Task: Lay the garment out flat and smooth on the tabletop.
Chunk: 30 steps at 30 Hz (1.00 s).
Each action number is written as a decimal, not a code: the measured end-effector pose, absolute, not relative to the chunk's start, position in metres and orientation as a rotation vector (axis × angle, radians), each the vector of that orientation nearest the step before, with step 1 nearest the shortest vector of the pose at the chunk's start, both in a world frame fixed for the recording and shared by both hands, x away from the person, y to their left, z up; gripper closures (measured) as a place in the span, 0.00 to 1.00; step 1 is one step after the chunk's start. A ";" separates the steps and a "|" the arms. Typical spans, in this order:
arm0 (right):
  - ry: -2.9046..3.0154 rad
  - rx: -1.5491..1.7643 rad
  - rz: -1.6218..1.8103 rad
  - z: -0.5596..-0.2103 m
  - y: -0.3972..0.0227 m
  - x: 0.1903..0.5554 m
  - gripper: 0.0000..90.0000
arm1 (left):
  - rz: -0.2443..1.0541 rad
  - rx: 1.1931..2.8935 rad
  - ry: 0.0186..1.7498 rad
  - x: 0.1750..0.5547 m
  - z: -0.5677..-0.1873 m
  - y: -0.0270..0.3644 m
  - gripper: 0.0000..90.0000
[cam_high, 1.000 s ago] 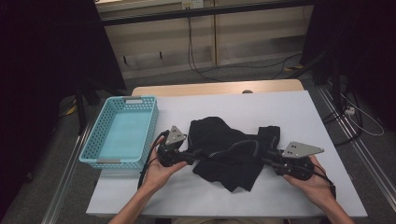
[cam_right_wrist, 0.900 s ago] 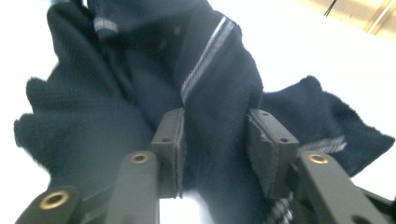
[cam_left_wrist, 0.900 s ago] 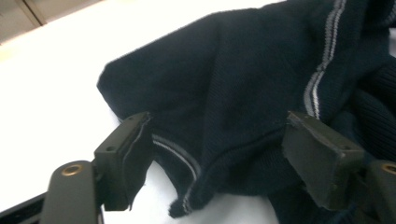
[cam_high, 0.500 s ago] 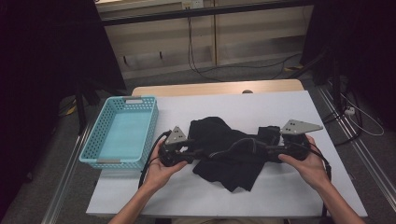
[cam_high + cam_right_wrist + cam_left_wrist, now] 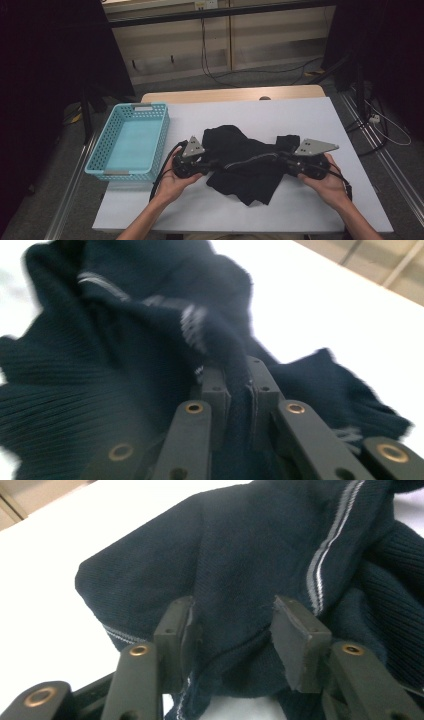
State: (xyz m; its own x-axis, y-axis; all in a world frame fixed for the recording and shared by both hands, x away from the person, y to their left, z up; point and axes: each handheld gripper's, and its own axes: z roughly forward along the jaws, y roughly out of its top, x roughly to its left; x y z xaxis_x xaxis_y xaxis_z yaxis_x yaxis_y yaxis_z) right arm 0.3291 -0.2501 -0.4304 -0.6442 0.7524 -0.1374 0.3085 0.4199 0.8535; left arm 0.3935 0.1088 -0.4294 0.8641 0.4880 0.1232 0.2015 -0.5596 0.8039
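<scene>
Dark navy sweater (image 5: 245,165) is being worked from both ends on the white table (image 5: 300,115), crumpled near the front edge.

Right gripper (image 5: 235,382) has just been closing and its pads are pinched tight on a fold by the striped trim. Left gripper (image 5: 235,630) has been closing too, but its pads (image 5: 300,640) are still spread, with fabric bunched between them. A teal basket (image 5: 127,172) is parked just left of it all.

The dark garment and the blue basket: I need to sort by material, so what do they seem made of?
The dark garment looks like soft navy knit, matte, with visible ribbing and thin pale stripes; probably cotton or wool blend. The blue basket looks like moulded plastic, its walls a lattice of small holes.
</scene>
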 end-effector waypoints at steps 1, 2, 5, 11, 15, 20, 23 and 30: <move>2.142 0.916 1.147 -0.429 -0.255 0.330 0.92 | 0.415 2.164 0.488 0.393 -0.431 0.107 0.60; 2.114 0.932 1.139 -0.428 -0.260 0.331 0.92 | 0.417 2.177 0.478 0.392 -0.431 0.106 0.60; 2.060 1.000 1.152 -0.428 -0.275 0.336 0.92 | 0.410 2.192 0.434 0.390 -0.433 0.101 0.60; 2.054 1.012 1.163 -0.429 -0.277 0.339 0.91 | 0.417 2.207 0.397 0.392 -0.439 0.094 0.57; 2.055 1.021 1.165 -0.431 -0.276 0.342 0.89 | 0.398 2.235 0.394 0.390 -0.441 0.093 0.57; 2.091 1.030 1.171 -0.436 -0.273 0.342 0.86 | 0.405 2.277 0.423 0.393 -0.449 0.092 0.59; 2.097 1.034 1.177 -0.438 -0.275 0.338 0.80 | 0.412 2.264 0.444 0.393 -0.447 0.093 0.81; 2.108 1.026 1.175 -0.439 -0.281 0.327 0.75 | 0.319 2.177 0.529 0.402 -0.436 0.109 0.92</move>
